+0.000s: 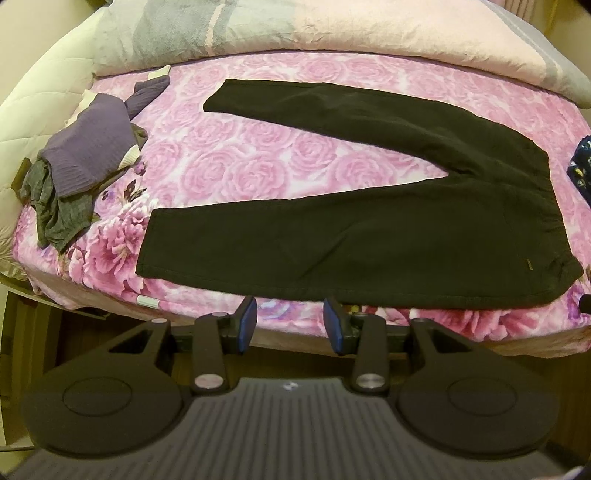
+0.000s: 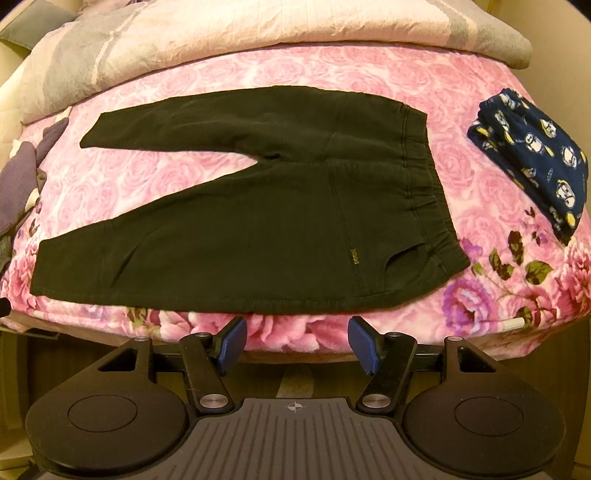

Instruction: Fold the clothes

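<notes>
Black trousers point(image 1: 369, 236) point(image 2: 229, 229) lie spread flat on the pink rose-print bed cover point(image 1: 229, 155) point(image 2: 498, 295), legs pointing left in a V, elastic waistband to the right. My left gripper point(image 1: 290, 325) hovers open over the bed's near edge, just below the hem side of the near trouser leg, nothing between its blue pads. My right gripper point(image 2: 297, 343) is open too, wider, below the trousers' near edge by the hip. Neither touches the cloth.
A heap of purple and grey clothes point(image 1: 85, 162) sits at the bed's left. A folded navy printed garment point(image 2: 532, 162) lies at the right. A rolled pale quilt point(image 1: 332, 33) point(image 2: 258, 44) runs along the far side. Dark floor lies below the bed edge.
</notes>
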Available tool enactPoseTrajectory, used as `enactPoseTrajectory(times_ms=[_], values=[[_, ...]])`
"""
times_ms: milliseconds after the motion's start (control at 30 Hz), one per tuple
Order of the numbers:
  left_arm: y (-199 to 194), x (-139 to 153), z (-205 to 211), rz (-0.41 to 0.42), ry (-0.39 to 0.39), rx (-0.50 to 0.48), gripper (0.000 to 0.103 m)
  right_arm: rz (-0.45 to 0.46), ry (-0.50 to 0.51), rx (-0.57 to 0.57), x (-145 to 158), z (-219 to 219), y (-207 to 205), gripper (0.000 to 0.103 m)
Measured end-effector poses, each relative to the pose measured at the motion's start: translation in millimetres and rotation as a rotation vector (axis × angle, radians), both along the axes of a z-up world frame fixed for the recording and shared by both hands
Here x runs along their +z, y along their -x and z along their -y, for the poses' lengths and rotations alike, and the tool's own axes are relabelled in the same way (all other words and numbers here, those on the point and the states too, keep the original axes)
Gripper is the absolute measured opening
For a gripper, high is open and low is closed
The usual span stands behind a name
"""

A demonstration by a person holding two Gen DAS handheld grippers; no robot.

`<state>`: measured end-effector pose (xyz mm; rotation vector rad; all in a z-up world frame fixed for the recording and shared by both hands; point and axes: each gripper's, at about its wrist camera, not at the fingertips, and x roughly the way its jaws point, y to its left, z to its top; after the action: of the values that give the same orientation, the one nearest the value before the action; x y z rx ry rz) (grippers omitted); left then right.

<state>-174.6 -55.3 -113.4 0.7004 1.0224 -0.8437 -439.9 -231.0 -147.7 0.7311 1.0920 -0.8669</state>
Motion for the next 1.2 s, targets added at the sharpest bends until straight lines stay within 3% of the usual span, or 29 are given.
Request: enactPoseTrajectory(times_ms=[567, 1000, 1200], values=[[-4.5, -7.5, 9.1, 0.005, -0.052, 0.051, 0.036, 0.003, -0.025, 0.022, -7.4, 19.2, -0.9, 0.064], [-10.4, -8.3, 36.5, 0.049, -0.081, 0.157, 0.036, 0.033, -0.024, 0.042, -11.1, 65.5, 11.3, 0.064], [-6.6, -5.8, 59.6, 0.056, -0.089, 0.136, 0.038, 0.027, -0.005, 0.024, -15.1, 93.0, 20.6, 0.064]])
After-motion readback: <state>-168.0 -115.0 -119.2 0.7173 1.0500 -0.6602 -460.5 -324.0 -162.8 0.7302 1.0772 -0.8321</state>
